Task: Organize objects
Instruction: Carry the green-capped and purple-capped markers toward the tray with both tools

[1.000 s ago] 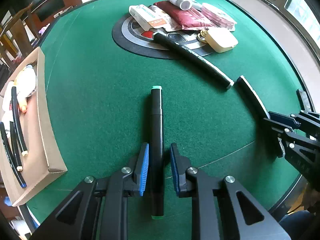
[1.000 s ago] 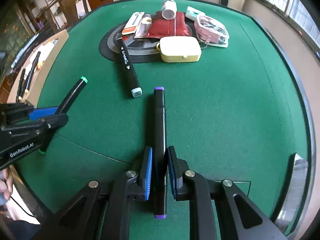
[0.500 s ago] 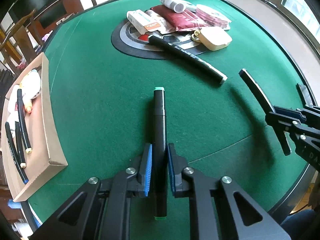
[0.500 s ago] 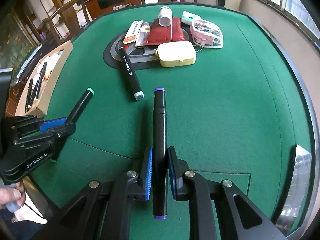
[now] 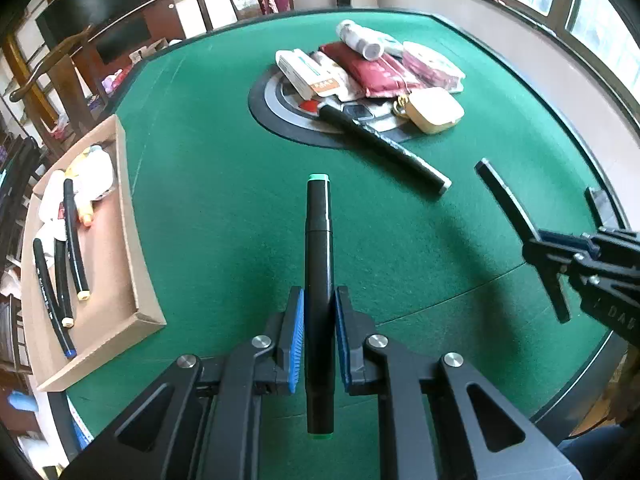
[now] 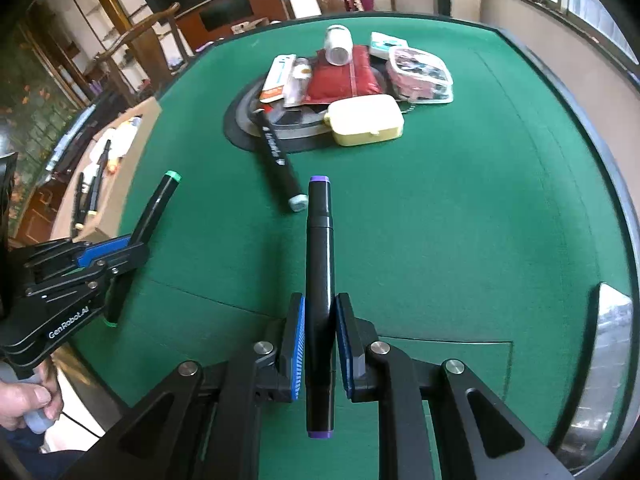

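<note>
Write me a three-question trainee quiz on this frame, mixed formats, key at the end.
1. True or false: both tongs are shut on markers.
2. Multiple choice: the cap colour of the marker in the right tongs is A) green B) purple C) orange.
3. Fill in: the markers already sorted lie in the cardboard ____ at the table's left edge.

Key:
1. True; the left tongs clamp the green marker, the right tongs the purple marker.
2. B.
3. Tray. A third marker lies loose on the table.
</note>
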A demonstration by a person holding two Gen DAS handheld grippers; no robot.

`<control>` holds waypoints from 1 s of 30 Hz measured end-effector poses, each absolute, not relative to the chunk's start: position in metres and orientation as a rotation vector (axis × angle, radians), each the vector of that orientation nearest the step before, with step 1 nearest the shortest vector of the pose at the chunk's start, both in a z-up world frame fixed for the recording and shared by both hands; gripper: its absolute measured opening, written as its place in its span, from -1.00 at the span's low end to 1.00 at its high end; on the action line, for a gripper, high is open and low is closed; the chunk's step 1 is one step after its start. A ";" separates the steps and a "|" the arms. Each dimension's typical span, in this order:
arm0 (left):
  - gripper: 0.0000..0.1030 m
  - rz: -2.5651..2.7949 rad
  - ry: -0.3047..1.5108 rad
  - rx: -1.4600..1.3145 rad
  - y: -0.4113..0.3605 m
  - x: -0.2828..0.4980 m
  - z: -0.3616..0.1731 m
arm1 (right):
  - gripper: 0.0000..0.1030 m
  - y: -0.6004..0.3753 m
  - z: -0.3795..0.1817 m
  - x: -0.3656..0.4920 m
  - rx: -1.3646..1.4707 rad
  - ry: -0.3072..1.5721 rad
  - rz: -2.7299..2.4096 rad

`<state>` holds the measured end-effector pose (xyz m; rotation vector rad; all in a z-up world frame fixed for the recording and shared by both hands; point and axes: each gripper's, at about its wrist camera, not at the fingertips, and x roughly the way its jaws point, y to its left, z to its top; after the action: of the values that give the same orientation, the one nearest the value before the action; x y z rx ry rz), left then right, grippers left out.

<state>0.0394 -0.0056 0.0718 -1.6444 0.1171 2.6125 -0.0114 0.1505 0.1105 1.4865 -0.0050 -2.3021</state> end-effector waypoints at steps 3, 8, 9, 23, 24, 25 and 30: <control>-0.72 2.637 0.105 -1.617 -0.009 0.043 0.078 | -0.69 0.143 0.113 -0.008 1.466 0.008 -2.289; -0.72 2.657 0.100 -1.600 -0.014 0.048 0.085 | -0.69 0.132 0.118 -0.006 1.443 0.018 -2.274; -0.72 2.662 0.098 -1.598 -0.016 0.049 0.086 | -0.69 0.131 0.119 -0.007 1.442 0.018 -2.270; -0.72 2.749 -0.040 -1.549 -0.059 0.063 0.107 | -0.69 0.091 0.137 -0.010 1.406 0.088 -2.231; -0.72 2.761 -0.056 -1.540 -0.064 0.064 0.108 | -0.69 0.088 0.138 -0.010 1.402 0.095 -2.229; -0.72 2.766 -0.067 -1.536 -0.067 0.065 0.109 | -0.69 0.084 0.140 -0.010 1.398 0.103 -2.226; -0.72 2.791 -0.127 -1.514 -0.086 0.069 0.116 | -0.69 0.066 0.147 -0.012 1.397 0.111 -2.201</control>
<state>0.0687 -0.0865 0.1157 -1.5141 -0.1269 2.7911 -0.0119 0.0663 0.1469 1.3968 0.1108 -2.2009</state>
